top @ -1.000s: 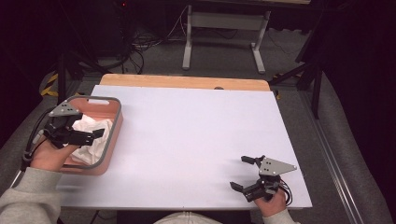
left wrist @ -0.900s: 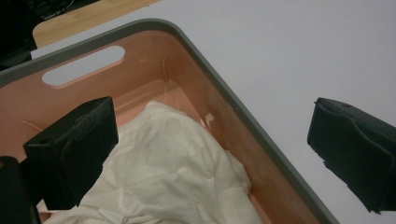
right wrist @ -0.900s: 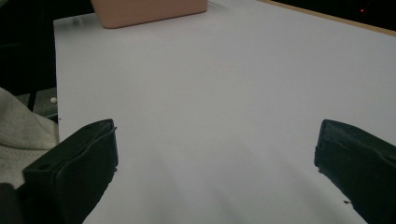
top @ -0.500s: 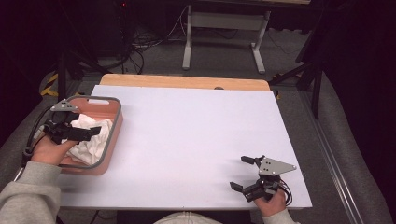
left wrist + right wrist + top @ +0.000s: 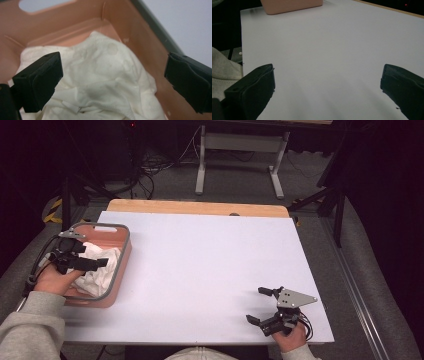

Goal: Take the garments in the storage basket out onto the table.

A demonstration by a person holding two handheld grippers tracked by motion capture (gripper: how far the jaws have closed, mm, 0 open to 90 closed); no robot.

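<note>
Left gripper view: white cloth lies between the spread left tongs.

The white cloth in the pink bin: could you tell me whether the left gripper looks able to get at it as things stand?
Probably yes. The left gripper hangs over the bin with jaws wide open, and the cloth lies uncovered between them, nothing in the way.

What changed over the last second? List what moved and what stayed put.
The left hand-held gripper drew slightly back toward the person over the pink basket, jaws open above the white cloth, which it has not gripped. The right hand-held gripper stayed open near the table's front right edge. Basket and cloth kept their places.
</note>
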